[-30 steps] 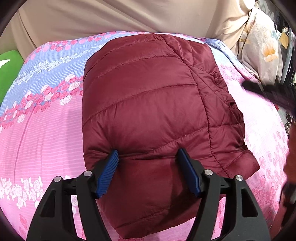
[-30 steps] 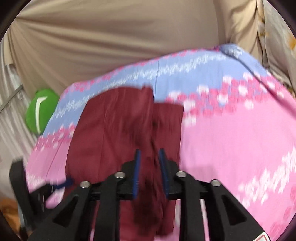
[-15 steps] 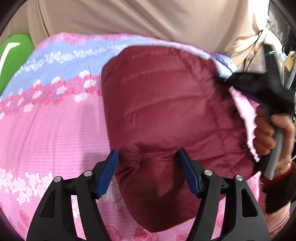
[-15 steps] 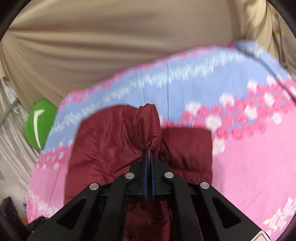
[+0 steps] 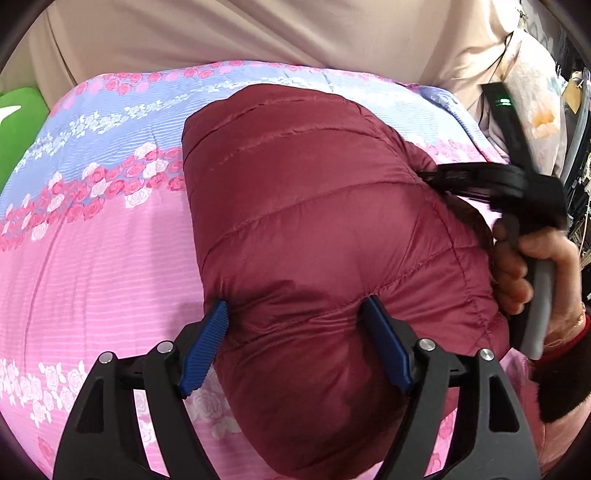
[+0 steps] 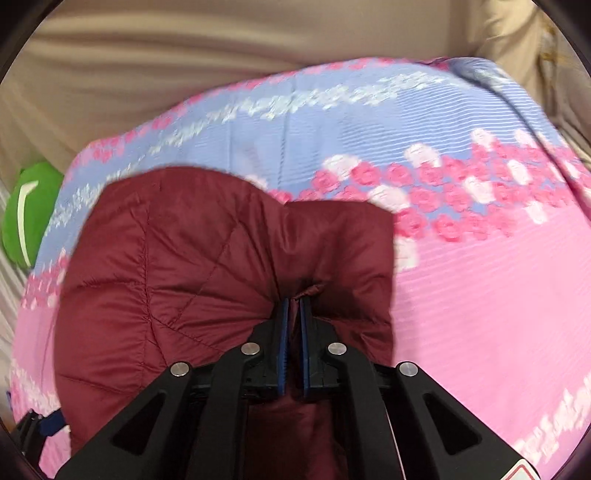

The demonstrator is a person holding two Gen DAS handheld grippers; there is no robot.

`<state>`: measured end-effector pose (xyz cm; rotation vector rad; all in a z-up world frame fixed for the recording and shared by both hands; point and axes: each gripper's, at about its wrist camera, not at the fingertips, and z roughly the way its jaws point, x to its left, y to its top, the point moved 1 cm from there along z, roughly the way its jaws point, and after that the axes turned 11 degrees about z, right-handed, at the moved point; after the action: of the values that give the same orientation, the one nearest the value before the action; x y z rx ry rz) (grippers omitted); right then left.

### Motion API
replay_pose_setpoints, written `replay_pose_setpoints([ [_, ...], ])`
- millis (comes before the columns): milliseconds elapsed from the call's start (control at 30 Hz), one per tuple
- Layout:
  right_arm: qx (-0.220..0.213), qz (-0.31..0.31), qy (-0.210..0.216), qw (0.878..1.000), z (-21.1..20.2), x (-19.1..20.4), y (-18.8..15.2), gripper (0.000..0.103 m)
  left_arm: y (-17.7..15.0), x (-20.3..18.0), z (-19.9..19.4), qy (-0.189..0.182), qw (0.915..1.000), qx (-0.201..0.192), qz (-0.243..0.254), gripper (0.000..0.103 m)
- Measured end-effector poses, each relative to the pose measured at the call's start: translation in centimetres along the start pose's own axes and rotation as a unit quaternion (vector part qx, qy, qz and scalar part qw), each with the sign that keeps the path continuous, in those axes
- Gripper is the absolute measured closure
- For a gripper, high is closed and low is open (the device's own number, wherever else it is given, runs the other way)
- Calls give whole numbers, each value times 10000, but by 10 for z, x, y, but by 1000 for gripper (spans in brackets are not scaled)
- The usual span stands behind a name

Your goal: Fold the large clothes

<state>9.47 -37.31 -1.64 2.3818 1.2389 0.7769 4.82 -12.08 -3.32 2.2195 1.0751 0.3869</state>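
Observation:
A maroon quilted puffer jacket [image 5: 325,236] lies folded into a thick bundle on a pink and blue floral bedspread [image 5: 92,258]. My left gripper [image 5: 299,325] is open, its blue-padded fingers straddling the near end of the bundle. My right gripper [image 6: 294,306] is shut on a pinch of the jacket [image 6: 177,266] at its right edge. In the left wrist view the right gripper [image 5: 436,177] reaches in from the right, held by a hand [image 5: 517,266].
A beige curtain [image 5: 258,33] hangs behind the bed. A green cushion [image 5: 18,125] lies at the far left and also shows in the right wrist view [image 6: 29,214]. A floral pillow [image 5: 535,96] and clutter stand at the right.
My right gripper closed on the jacket's right edge and pulled it in. The jacket bundle has become narrower and bulkier. My left gripper stayed open over its near end.

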Motion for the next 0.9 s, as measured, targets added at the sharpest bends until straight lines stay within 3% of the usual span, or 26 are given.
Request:
replay_pose_setpoints([
  [100,-290,-26,271,9992,-50,-12,-14,88,-11,9,-19,-376,9993,13,-57,30],
  [233,-284,-62,734,9969,-100,-34,-52,48,-43,12,-42,-753,9971,117,60,13],
  [367,232,202,1005,9945,-106,-59,-102,43,-76,-2,-40,-893,9947,441,261,13],
  [467,624,496,1346,9877,-88,-59,-121,43,-75,-5,-30,-577,9976,284,254,17],
  [500,653,536,1369,9870,-83,-56,-122,45,-73,-3,-26,-482,9983,241,231,27],
  [533,636,568,1374,9868,-80,-54,-122,60,-70,0,-23,-353,9988,266,221,46],
  [567,631,606,1485,9850,-79,-51,-121,81,-68,3,-19,-257,9989,315,247,51],
  [633,550,696,1694,9815,-85,-46,-116,95,-65,9,-19,-347,9986,350,195,66],
  [700,90,558,1843,9812,-109,-36,-113,98,-59,12,-29,-69,9992,222,330,68],
  [767,-252,318,1595,9864,-124,-25,-114,100,-56,16,-34,111,9990,160,397,69],
  [833,-156,269,1207,9922,-111,-26,-119,100,-61,19,-20,16,9988,370,318,69],
  [900,303,476,835,9949,-72,-39,-132,101,-68,19,-3,-53,9979,579,295,71],
])
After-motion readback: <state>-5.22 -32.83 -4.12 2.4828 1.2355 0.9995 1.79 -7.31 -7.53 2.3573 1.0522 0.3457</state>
